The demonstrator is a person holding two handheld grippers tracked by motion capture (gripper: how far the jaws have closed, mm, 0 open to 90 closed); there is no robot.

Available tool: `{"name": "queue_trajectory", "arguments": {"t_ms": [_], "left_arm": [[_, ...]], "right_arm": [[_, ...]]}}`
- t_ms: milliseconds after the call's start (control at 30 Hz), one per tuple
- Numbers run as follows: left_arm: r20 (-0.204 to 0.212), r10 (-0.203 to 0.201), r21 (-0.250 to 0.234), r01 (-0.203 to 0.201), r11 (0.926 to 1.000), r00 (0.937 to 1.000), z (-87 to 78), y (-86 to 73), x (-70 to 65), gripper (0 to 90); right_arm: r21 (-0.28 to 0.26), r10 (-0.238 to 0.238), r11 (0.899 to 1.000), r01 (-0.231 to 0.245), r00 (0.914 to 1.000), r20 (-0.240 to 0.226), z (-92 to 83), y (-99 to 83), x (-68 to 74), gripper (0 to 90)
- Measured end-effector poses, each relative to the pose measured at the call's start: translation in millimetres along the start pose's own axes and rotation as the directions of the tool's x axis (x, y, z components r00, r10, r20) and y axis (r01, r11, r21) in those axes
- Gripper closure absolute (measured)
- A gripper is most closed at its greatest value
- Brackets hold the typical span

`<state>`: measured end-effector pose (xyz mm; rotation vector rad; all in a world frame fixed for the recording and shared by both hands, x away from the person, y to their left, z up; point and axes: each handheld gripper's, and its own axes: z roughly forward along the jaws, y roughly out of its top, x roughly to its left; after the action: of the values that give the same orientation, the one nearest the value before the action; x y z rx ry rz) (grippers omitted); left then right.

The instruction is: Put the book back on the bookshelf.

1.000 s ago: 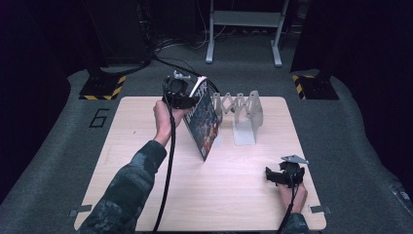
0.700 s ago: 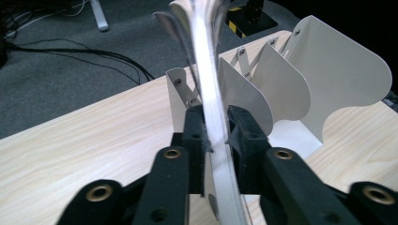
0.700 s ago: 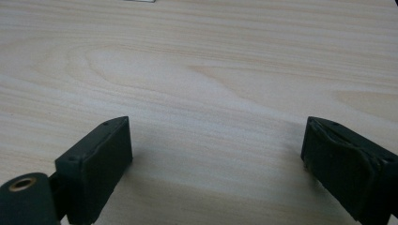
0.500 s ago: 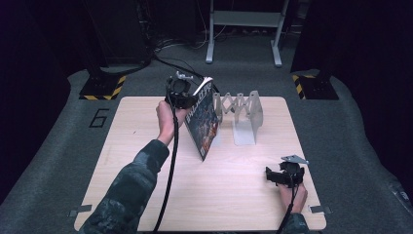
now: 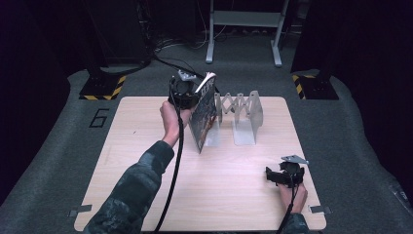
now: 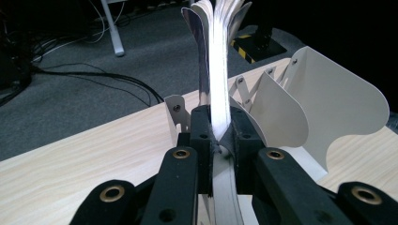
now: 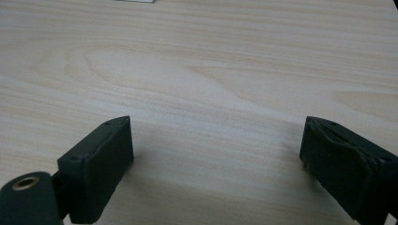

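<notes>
A magazine (image 5: 203, 117) with a dark cover stands on edge, tilted, at the left end of a white folding rack (image 5: 243, 114). My left gripper (image 5: 187, 92) is shut on its top edge. In the left gripper view the jaws clamp the glossy pages (image 6: 217, 70), which fan out above the left gripper (image 6: 219, 126), and the rack's white dividers (image 6: 328, 108) stand just to the right. My right gripper (image 5: 272, 176) rests low over the table's near right part. Its jaws stand wide apart in the right gripper view, the right gripper (image 7: 216, 159) holding nothing over bare wood.
The pale wooden table (image 5: 146, 146) stands on grey carpet. Black cables (image 5: 160, 53) and a metal stand (image 5: 243, 29) lie beyond its far edge. Yellow-and-black striped bases (image 5: 102, 87) sit at both far corners.
The left gripper and the magazine have shifted very slightly toward the rack. The right gripper has stayed where it was.
</notes>
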<state>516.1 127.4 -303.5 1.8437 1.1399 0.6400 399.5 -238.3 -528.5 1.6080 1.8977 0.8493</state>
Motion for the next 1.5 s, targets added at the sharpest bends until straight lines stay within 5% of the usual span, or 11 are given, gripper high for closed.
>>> {"name": "queue_trajectory", "arguments": {"t_ms": [267,433,667,933,1500], "left_arm": [[-0.006,-0.05,-0.018,0.05,0.9986,0.9987,4.7,-0.8,3.7,82.9],[0.002,-0.06,0.012,0.06,0.9981,0.9982,7.5,1.0,10.9,81.8],[0.027,-0.058,0.039,0.057,0.9976,0.998,4.2,-3.1,16.2,64.3],[0.05,-0.061,0.01,0.061,0.9981,0.9969,-6.4,-11.5,20.6,46.4],[0.079,-0.025,-0.019,0.027,0.9995,0.9966,-20.2,-59.5,11.7,31.5]], "right_arm": [[-0.004,-0.004,1.0,0.004,1.0,-0.003,0.1,0.0,-0.3,9.4],[-0.002,0.0,1.0,0.0,1.0,0.0,-0.1,-0.1,0.1,9.5],[-0.001,0.002,1.0,-0.002,1.0,0.001,-0.4,-0.2,0.3,9.7],[-0.002,0.002,1.0,-0.002,1.0,0.002,-0.4,-0.2,0.4,9.7],[-0.006,0.011,1.0,-0.011,0.9999,0.006,-0.2,-0.3,1.2,10.4]]}}
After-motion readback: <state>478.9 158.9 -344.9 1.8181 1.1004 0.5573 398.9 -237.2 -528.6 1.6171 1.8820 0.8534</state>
